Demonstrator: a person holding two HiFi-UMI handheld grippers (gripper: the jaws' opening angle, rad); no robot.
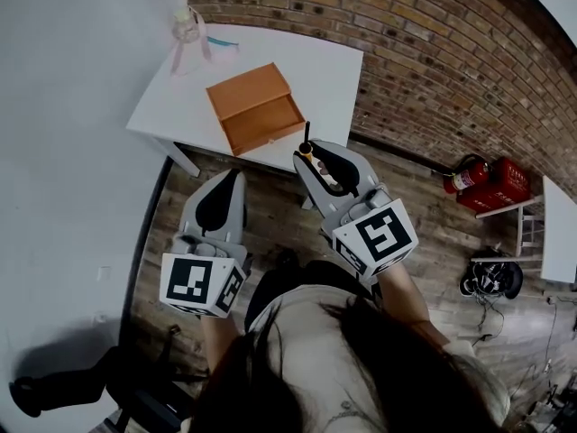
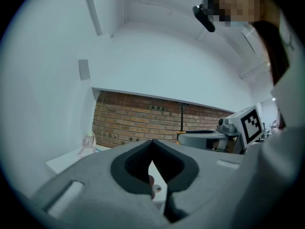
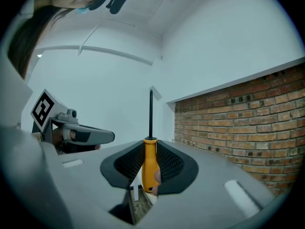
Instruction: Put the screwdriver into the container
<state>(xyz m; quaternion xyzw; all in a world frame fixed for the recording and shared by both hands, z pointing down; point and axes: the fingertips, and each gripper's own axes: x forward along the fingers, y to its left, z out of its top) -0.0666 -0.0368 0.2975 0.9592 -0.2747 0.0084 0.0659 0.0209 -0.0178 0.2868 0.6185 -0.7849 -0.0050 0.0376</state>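
My right gripper is shut on the screwdriver by its yellow handle. The black shaft sticks out past the jaw tips, toward the table's near edge. The container is an open wooden box with its lid tilted back, lying on the white table. The screwdriver's tip hangs just right of the box's near right corner. My left gripper is shut with nothing in it, held lower and left, off the table.
A clear glass vessel and a small blue item stand at the table's far left. A brick wall runs behind and right. A red fire extinguisher and a red box sit on the wooden floor at right.
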